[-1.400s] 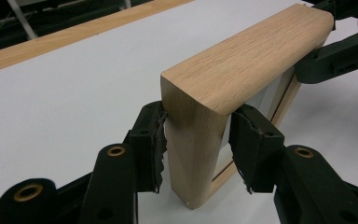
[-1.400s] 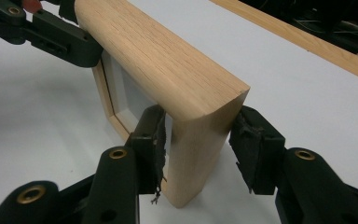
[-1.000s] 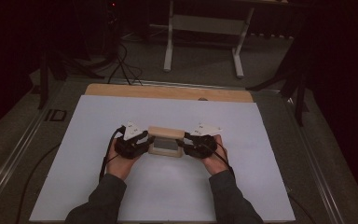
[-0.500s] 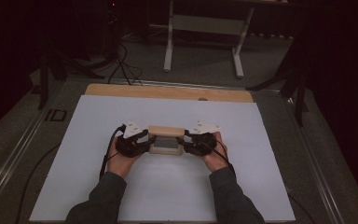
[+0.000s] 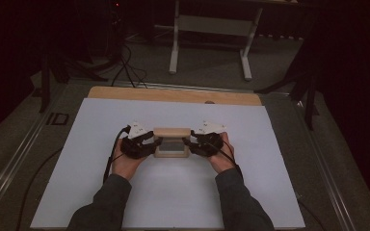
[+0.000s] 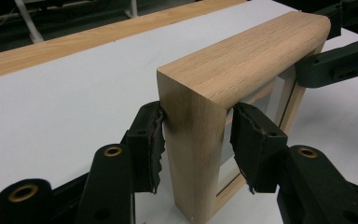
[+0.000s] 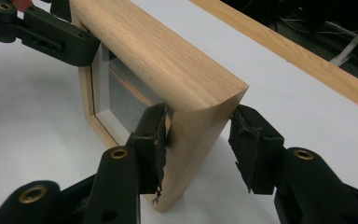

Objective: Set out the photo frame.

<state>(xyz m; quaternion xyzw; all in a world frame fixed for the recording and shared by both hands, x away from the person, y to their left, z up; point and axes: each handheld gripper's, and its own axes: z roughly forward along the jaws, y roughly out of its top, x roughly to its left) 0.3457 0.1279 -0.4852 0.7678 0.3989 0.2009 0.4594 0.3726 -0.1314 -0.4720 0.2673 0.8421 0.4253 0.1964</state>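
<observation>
A white table (image 5: 173,192) with a bare strip of pale wood along its far edge carries a small wooden frame (image 5: 172,142), standing upright on its lower edge. Around the table the room is dark: a grey floor, a metal rail on each side, a tangle of black cables (image 5: 125,67) at the far left, and a white stand (image 5: 212,29) on two feet beyond the far edge.

The left gripper (image 5: 150,144) sits at the frame's left end. In the left gripper view (image 6: 196,140) its fingers (image 6: 151,140) straddle the frame's upright side piece; the left pad touches the wood, while the right pad stands a little off it, just beside the glass. These jaws have just been opening, with the frame's side piece between them, so the grip reads as released rather than clenched.

The frame stands between the two pairs of fingers, its glass facing the person.

The right gripper (image 5: 191,143) sits at the frame's right end. In the right gripper view (image 7: 198,140) the left pad touches the inner face of the side piece near the glass, and the right pad stands clear of the rounded outer corner, so this one is released too.

What lies behind the glass is hard to make out: only a grey sheen and an orange glint. The person's forearms are cut off by the lower edge of the high view, and the room's sides are lost in darkness.
</observation>
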